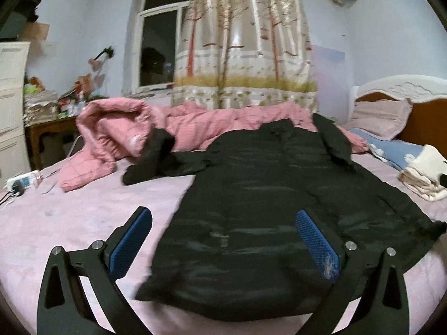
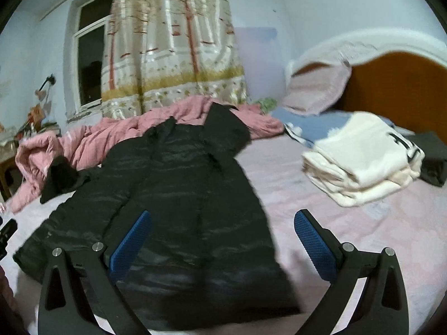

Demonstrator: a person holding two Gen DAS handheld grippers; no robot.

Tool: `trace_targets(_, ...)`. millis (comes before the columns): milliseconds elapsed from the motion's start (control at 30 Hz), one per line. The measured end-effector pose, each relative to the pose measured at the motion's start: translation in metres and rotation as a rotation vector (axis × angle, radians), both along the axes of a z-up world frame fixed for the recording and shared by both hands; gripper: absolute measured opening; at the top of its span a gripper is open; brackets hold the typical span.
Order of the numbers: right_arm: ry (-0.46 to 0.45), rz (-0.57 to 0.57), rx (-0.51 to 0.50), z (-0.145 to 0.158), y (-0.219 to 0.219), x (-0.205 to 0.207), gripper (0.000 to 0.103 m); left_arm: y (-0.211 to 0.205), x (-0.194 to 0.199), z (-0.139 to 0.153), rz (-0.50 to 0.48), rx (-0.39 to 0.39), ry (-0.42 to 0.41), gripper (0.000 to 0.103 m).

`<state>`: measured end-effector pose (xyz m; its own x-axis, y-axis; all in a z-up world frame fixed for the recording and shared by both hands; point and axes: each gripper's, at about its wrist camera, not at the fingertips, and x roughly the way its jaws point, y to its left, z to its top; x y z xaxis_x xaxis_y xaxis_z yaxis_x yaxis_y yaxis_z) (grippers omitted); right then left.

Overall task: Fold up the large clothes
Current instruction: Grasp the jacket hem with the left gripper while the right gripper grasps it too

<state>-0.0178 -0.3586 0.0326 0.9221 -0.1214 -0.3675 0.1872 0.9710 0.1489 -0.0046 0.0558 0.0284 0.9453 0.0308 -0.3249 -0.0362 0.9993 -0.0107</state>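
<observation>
The long black padded coat (image 1: 251, 195) is smeared by motion blur in both views, so its stitching and fastenings cannot be read. Its hem runs behind the left tongs (image 1: 223, 240) and, in the right wrist view, behind the right tongs (image 2: 222, 237). One black sleeve (image 1: 151, 156) is bunched against the crumpled pink quilt (image 1: 117, 128), its cuff hidden. A dark folded cloth (image 2: 433, 156) is cut off at the frame edge. The clutter on the wooden side table (image 1: 53, 128) is too small to identify.
</observation>
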Motion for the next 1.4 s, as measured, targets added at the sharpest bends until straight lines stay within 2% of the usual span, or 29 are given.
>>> trace_targets(133, 0.088, -0.037, 0.076, -0.006, -0.04, -0.007, 0.097, 0.033, 0.007, -0.012, 0.013, -0.081, 0.143, 0.101)
trace_targets(233, 0.17, -0.01, 0.148, -0.021, -0.058, -0.006, 0.094, 0.051, 0.014, -0.03, 0.02, -0.148, 0.26, 0.096)
trace_targets(300, 0.22, 0.012, 0.176, -0.032, -0.061, -0.003, 0.091, 0.049, 0.016, -0.038, -0.004, -0.163, 0.329, 0.096)
trace_targets(333, 0.246, 0.029, 0.179, -0.038, -0.06, -0.001, 0.091, 0.045, 0.013, -0.041, -0.026, -0.156, 0.334, 0.096)
trace_targets(467, 0.329, 0.07, 0.157, -0.056, -0.043, 0.004, 0.091, 0.023, 0.014, -0.053, -0.028, -0.036, 0.384, 0.096)
trace_targets(533, 0.36, 0.096, 0.175, -0.066, -0.035, 0.009, 0.091, 0.021, 0.018, -0.062, -0.014, -0.031, 0.42, 0.096)
trace_targets(633, 0.367, 0.085, 0.201, -0.077, -0.029, 0.012, 0.091, 0.023, 0.021, -0.069, 0.016, -0.01, 0.429, 0.096)
trace_targets(700, 0.373, 0.08, 0.151, -0.079, -0.02, 0.014, 0.091, 0.025, 0.023, -0.074, 0.015, -0.022, 0.444, 0.096)
trace_targets(733, 0.376, 0.083, 0.133, -0.08, -0.016, 0.015, 0.09, 0.027, 0.025, -0.075, 0.013, -0.037, 0.451, 0.095)
trace_targets(767, 0.379, 0.098, 0.127, -0.08, -0.013, 0.017, 0.082, 0.03, 0.026, -0.076, 0.009, -0.059, 0.457, 0.094)
trace_targets(800, 0.387, 0.116, 0.123, -0.081, -0.009, 0.018, 0.075, 0.032, 0.026, -0.076, 0.0, -0.085, 0.461, 0.087)
trace_targets(833, 0.391, 0.121, 0.12, -0.078, -0.008, 0.019, 0.072, 0.035, 0.027, -0.075, -0.015, -0.112, 0.462, 0.075)
trace_targets(867, 0.386, 0.127, 0.117, -0.077, -0.007, 0.018, 0.059, 0.036, 0.026, -0.075, -0.03, -0.133, 0.459, 0.06)
trace_targets(900, 0.375, 0.136, 0.124, -0.074, -0.006, 0.018, 0.04, 0.035, 0.025, -0.074, -0.043, -0.148, 0.453, 0.051)
trace_targets(933, 0.36, 0.147, 0.138, -0.072, -0.006, 0.017, 0.03, 0.035, 0.023, -0.072, -0.05, -0.164, 0.445, 0.033)
trace_targets(967, 0.34, 0.156, 0.147, -0.069, -0.006, 0.015, 0.017, 0.037, 0.02, -0.069, -0.048, -0.188, 0.432, 0.024)
trace_targets(1000, 0.306, 0.162, 0.145, -0.065, -0.006, 0.01, 0.01, 0.04, 0.016, -0.064, -0.048, -0.22, 0.409, 0.013)
trace_targets(1100, 0.167, 0.147, 0.061, -0.045, 0.002, -0.018, 0.007, 0.048, -0.001, -0.049, -0.065, -0.295, 0.343, 0.006)
trace_targets(1200, 0.059, 0.158, -0.022, -0.029, 0.016, -0.049, 0.007, 0.042, -0.021, -0.041, -0.058, -0.239, 0.301, 0.005)
trace_targets(1300, 0.038, 0.136, -0.063, -0.022, 0.024, -0.068, 0.007, 0.038, -0.037, -0.037, -0.059, -0.208, 0.273, 0.004)
trace_targets(1400, 0.029, 0.149, -0.033, -0.018, 0.026, -0.087, 0.007, 0.038, -0.053, -0.027, -0.07, -0.2, 0.233, 0.004)
